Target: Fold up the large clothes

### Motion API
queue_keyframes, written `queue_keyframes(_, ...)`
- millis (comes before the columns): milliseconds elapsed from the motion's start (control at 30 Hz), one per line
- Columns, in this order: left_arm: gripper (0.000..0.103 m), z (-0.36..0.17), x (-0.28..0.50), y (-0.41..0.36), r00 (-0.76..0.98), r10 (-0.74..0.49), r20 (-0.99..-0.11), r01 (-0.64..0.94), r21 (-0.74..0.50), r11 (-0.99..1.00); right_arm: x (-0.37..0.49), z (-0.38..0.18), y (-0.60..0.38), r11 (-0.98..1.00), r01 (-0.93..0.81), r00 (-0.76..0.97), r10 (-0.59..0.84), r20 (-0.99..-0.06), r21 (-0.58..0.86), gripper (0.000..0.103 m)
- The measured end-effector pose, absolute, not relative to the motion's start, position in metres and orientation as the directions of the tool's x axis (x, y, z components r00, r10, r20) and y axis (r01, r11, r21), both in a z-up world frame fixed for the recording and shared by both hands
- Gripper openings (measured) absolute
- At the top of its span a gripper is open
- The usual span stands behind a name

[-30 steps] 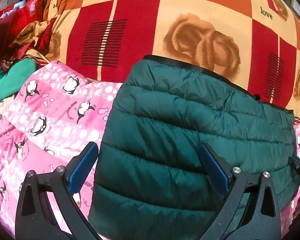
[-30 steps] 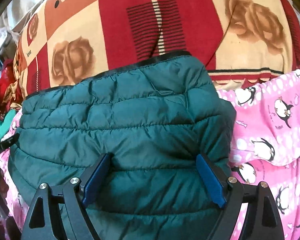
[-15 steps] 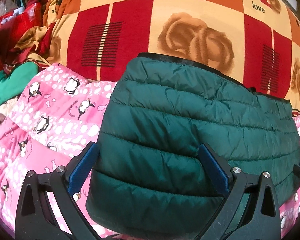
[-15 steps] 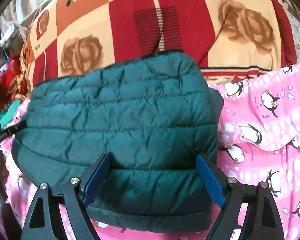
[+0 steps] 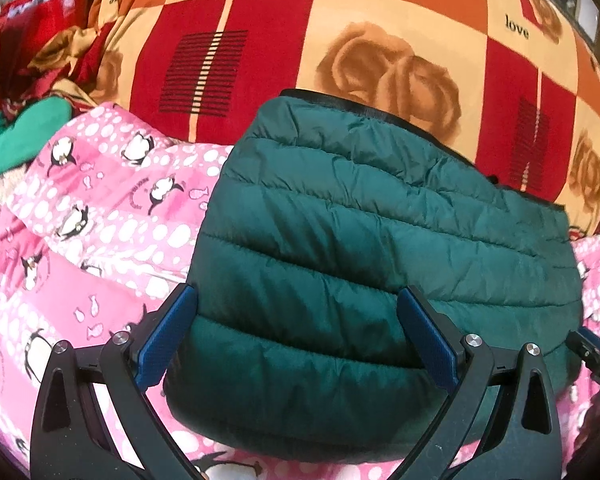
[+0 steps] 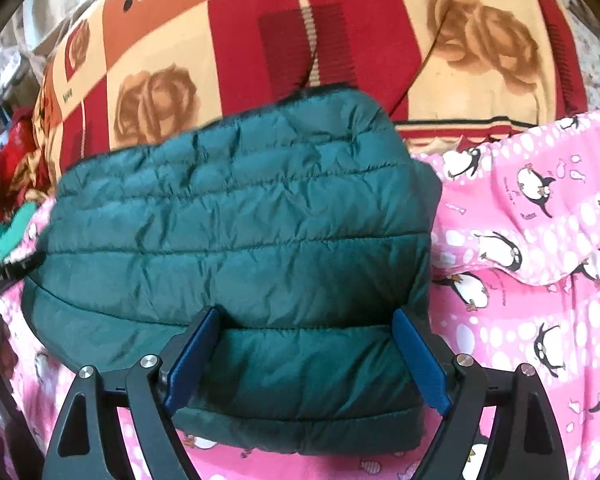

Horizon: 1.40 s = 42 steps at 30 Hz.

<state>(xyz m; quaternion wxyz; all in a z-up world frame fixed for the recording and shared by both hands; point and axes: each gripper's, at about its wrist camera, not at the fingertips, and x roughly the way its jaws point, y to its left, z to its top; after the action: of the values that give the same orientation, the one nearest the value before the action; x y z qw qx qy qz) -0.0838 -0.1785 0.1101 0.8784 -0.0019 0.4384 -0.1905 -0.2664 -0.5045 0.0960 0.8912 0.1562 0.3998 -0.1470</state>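
Note:
A dark green quilted jacket (image 5: 380,248) lies folded into a thick pad on a pink penguin-print blanket (image 5: 92,216). In the right wrist view the same jacket (image 6: 240,220) fills the middle. My left gripper (image 5: 296,332) hovers over the jacket's near left part, its blue pads wide apart and pressing nothing. My right gripper (image 6: 306,356) stands open over the near right part, with jacket fabric behind the gap but not pinched. The jacket's near edge shows below both pairs of fingers.
A red, orange and cream blanket with roses (image 5: 380,60) spreads behind the jacket. Crumpled red and green clothes (image 5: 28,80) pile up at the far left. The pink penguin blanket (image 6: 540,240) also runs along the right side.
Both grippers have drawn back from the jacket. It now sits higher and smaller in both views, and its near edge has come into sight. The jaws stayed wide apart.

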Motion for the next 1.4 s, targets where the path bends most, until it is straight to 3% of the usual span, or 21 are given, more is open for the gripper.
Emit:
queue_keyframes(133, 0.101, 0.114, -0.086, -0.169, 0.522, -0.398, -0.754, 0.329, -0.252, 0.91, -0.268, 0.105, -0.51, 0.899, 0.401, 0.644, -0.139, -0.752, 0.177, 0.086)
queue_keyframes(233, 0.101, 0.116, -0.084, -0.162, 0.507, -0.439, -0.742, 0.319, -0.311, 0.895, -0.266, 0.107, -0.518, 0.89, 0.419, 0.639, -0.147, -0.755, 0.181, 0.094)
queue_keyframes(600, 0.101, 0.106, -0.068, -0.152, 0.465, -0.491, -0.737, 0.297, -0.393, 0.87, -0.252, 0.105, -0.539, 0.873, 0.449, 0.618, -0.151, -0.771, 0.189, 0.094)
queue_keyframes(833, 0.102, 0.088, -0.047, -0.146, 0.415, -0.54, -0.733, 0.265, -0.47, 0.842, -0.238, 0.084, -0.566, 0.854, 0.449, 0.615, -0.082, -0.784, 0.263, 0.099)
queue_keyframes(1000, 0.102, 0.055, -0.025, -0.139, 0.287, -0.653, -0.701, 0.179, -0.631, 0.755, -0.226, 0.068, -0.585, 0.836, 0.419, 0.626, 0.016, -0.779, 0.354, 0.102)
queue_keyframes(1400, 0.103, 0.047, -0.007, -0.156, 0.24, -0.651, -0.72, 0.21, -0.616, 0.759, -0.198, 0.044, -0.604, 0.81, 0.328, 0.638, 0.19, -0.746, 0.487, 0.103)
